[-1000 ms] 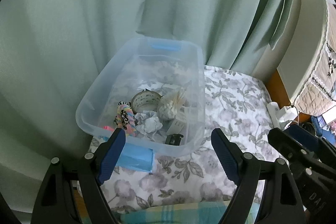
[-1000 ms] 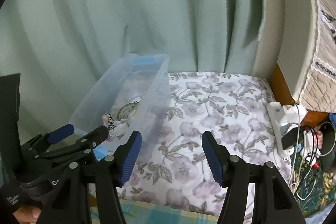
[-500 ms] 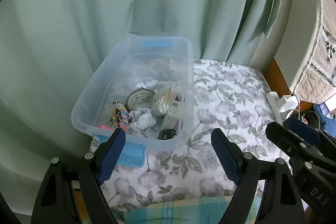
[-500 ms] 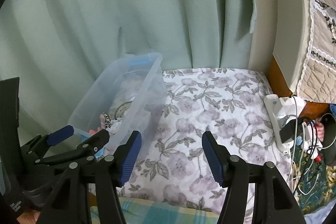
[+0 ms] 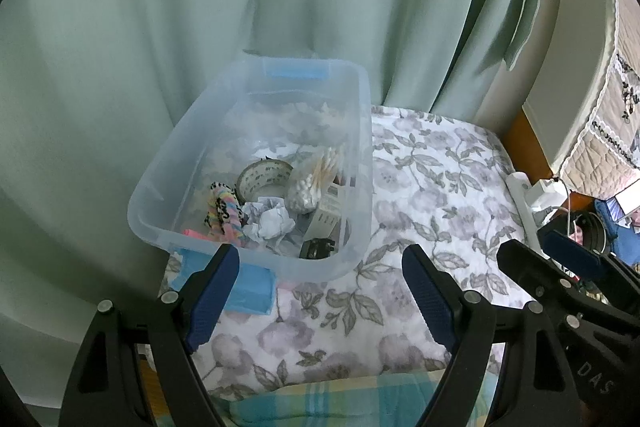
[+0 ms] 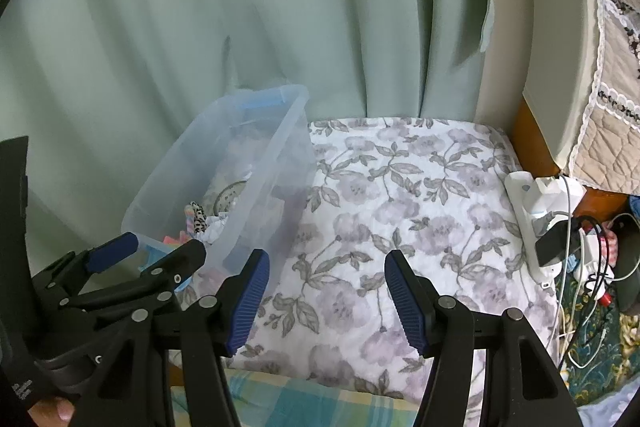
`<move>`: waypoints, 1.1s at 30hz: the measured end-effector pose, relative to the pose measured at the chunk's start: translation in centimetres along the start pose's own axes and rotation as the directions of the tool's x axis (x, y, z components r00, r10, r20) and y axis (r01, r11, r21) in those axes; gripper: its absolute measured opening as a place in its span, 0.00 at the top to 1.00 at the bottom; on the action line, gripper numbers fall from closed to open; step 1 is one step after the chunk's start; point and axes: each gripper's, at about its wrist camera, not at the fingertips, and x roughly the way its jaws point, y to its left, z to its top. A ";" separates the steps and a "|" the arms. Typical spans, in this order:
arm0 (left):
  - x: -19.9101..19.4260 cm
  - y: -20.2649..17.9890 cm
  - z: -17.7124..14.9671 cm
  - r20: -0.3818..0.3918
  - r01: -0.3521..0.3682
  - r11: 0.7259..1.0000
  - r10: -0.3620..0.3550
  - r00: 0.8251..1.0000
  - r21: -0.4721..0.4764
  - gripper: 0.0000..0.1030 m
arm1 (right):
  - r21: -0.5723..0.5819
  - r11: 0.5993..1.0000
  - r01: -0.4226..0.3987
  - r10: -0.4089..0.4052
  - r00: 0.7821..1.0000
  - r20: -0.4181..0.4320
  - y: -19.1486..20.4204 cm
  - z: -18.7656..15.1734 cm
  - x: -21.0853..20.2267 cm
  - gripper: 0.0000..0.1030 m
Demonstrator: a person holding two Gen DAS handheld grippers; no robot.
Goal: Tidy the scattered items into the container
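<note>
Left wrist view: my left gripper [image 5: 320, 291], jaws apart and empty like my right gripper [image 6: 326, 301], sits nearer the container [image 5: 360, 163], upper-left of frame centre.

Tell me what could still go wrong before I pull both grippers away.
The clear bin sits on a soft floral quilt near its edge by the curtain; a nudge from the open left gripper could tip it. The right gripper, also empty, is close to the power strip and its cables.
</note>
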 end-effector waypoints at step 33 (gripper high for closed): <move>-4.5 1.2 2.1 0.106 0.004 1.000 -0.005 0.994 0.011 0.18 | -0.023 0.999 0.041 -0.040 0.997 0.060 2.7 2.5 -3.9 0.38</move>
